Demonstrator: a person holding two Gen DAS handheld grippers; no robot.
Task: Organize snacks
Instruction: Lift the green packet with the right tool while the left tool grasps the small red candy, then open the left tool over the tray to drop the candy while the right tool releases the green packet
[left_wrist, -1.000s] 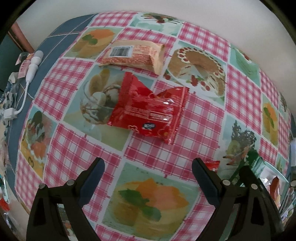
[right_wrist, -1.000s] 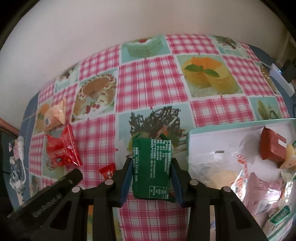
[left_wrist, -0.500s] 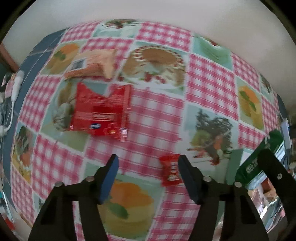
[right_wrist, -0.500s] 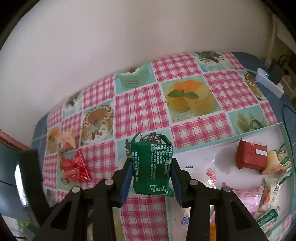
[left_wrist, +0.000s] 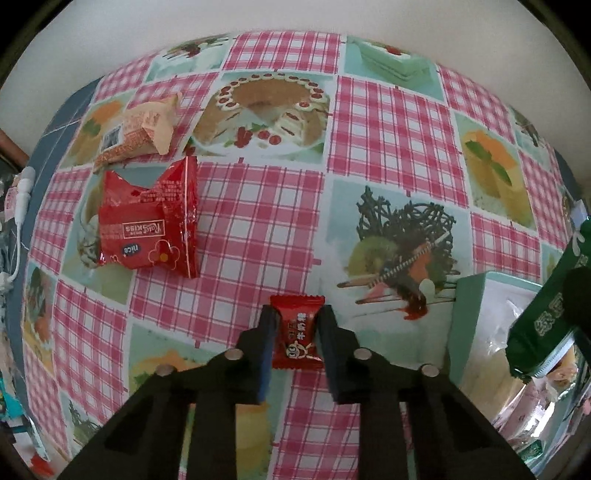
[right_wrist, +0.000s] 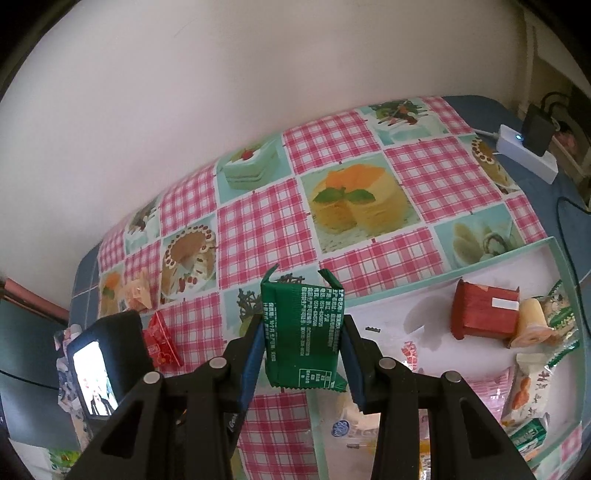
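Observation:
My left gripper (left_wrist: 297, 314) points down at the tablecloth and is shut on a small red candy (left_wrist: 297, 338). Up and to its left lie a larger red snack packet (left_wrist: 147, 225) and a beige packet (left_wrist: 138, 129). At the right edge of the left wrist view stands the teal tray (left_wrist: 463, 321). My right gripper (right_wrist: 303, 321) is shut on a green snack packet (right_wrist: 301, 332) and holds it above the near-left corner of the white-floored tray (right_wrist: 406, 286). The same green packet (left_wrist: 546, 317) shows at the right of the left wrist view.
The tray holds a dark red box (right_wrist: 484, 315), a yellow roll (right_wrist: 530, 325) and several wrapped snacks. A white power strip (right_wrist: 528, 157) with a black plug sits at the far right of the table. A white cable (left_wrist: 20, 206) lies off the cloth's left edge.
My left gripper moved right, away from the large red packet, came over the small red candy and shut on it. My right gripper rose with the green packet, toward the tray.

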